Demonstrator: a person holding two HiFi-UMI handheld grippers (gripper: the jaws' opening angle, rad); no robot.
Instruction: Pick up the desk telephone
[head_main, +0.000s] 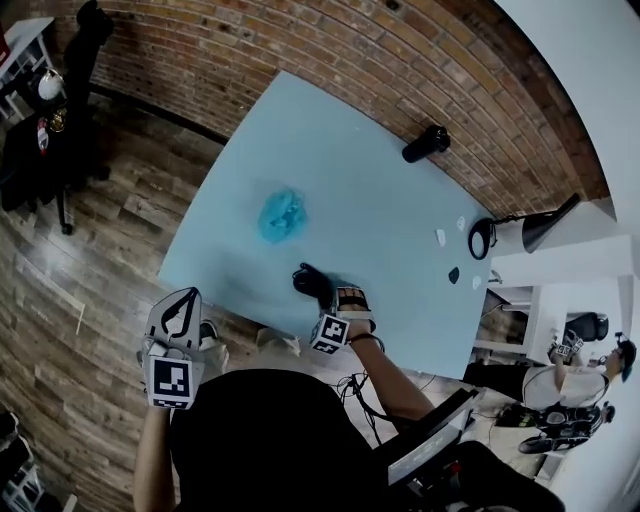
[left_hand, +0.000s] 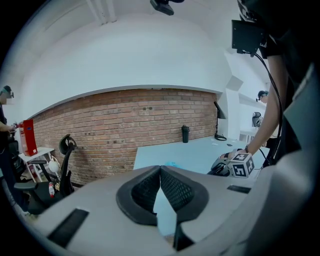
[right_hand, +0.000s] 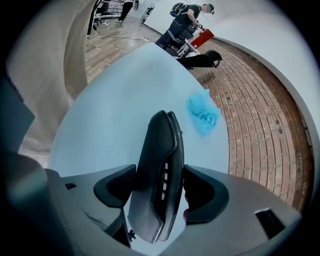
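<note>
Light blue table mostly bare toward the brick wall, desk telephone near the table's near edge, standing between the released, wide-spread jaws of the right gripper, left gripper clenched empty off the near-left corner, crumpled blue item mid-table, well apart.

The left gripper, jaws closed tip to tip on nothing, points across a pale blue table toward a brick wall, with a black bottle at 1 o'clock, the right gripper (marker cube foremost) at 3 o'clock and an office chair at 9 o'clock.
</note>
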